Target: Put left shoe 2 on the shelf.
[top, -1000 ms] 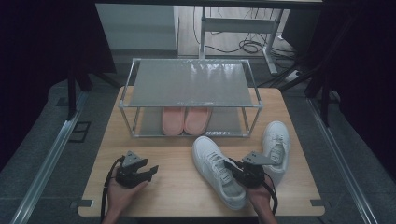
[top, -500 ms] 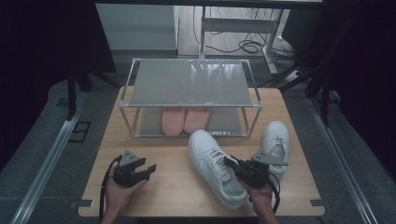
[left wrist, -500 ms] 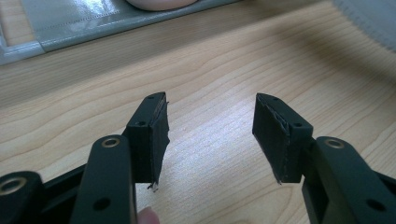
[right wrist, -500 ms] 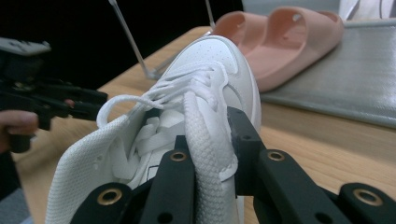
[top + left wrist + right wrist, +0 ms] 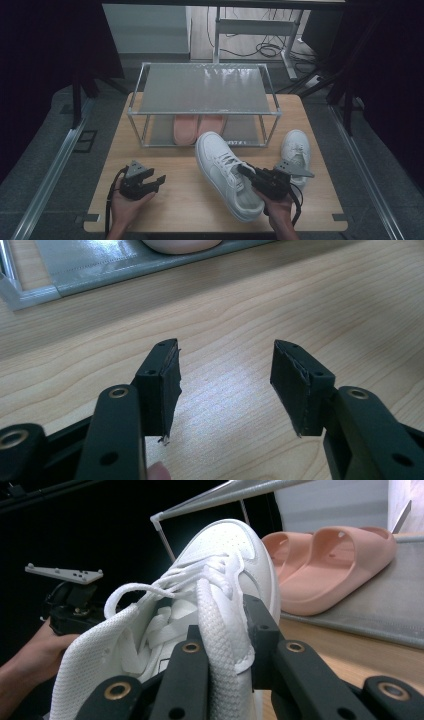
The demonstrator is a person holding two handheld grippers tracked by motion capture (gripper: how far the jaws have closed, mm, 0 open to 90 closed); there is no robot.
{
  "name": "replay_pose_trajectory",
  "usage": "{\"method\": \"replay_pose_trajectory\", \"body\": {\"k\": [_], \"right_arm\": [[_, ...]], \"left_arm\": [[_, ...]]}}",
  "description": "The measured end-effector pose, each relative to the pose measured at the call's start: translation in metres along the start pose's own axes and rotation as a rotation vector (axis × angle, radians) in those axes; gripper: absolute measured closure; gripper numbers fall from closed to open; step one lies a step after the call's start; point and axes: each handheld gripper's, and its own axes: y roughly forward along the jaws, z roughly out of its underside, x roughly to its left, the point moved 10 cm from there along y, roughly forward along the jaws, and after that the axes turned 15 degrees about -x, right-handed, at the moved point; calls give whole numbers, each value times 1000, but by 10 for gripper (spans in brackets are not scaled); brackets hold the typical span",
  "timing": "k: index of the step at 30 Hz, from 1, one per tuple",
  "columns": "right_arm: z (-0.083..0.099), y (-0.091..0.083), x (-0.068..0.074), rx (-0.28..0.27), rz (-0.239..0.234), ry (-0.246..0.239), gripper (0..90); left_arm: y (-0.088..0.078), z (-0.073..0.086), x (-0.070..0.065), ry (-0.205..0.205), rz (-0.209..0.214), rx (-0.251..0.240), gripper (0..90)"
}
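My right gripper [image 5: 250, 175] is shut on the side wall of a white sneaker [image 5: 225, 172], which is lifted and tilted off the table with its toe toward the rack. In the right gripper view the jaws pinch the sneaker's [image 5: 215, 605] padded collar. A second white sneaker [image 5: 296, 150] lies on the table to the right. My left gripper [image 5: 155, 181] rests low at the front left, open, with bare wood between its fingers [image 5: 167, 385].
A metal two-level rack [image 5: 202, 87] stands at the back of the wooden table [image 5: 190, 200]. A pair of pink slides [image 5: 197, 127] sits on its lower shelf, also the pink slides [image 5: 330, 565] in the right gripper view.
The right gripper has raised the white sneaker, and its toe has swung up and toward the rack. The left gripper has stayed where it was.
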Motion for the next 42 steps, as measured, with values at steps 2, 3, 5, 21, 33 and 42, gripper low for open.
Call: {"method": "replay_pose_trajectory", "body": {"k": [2,3,5,21,33,42], "right_arm": [[-1,0,1,-3,-1,2,815],[-3,0,2,-6,-3,1,815],[-6,1,4,-11,-5,4,815],[-31,11,7,-45,16,-16,815],[-74,28,18,-104,0,-41,815],[-95,55,17,-127,19,-58,815]], "left_arm": [[0,0,0,0,0,0,462],[0,0,0,-1,-1,-1,462],[-1,-1,1,-1,-2,-2,462],[-1,-2,1,-12,4,-8,462],[0,-2,0,-18,11,-11,461],[1,0,-2,-15,18,-5,461]]}}
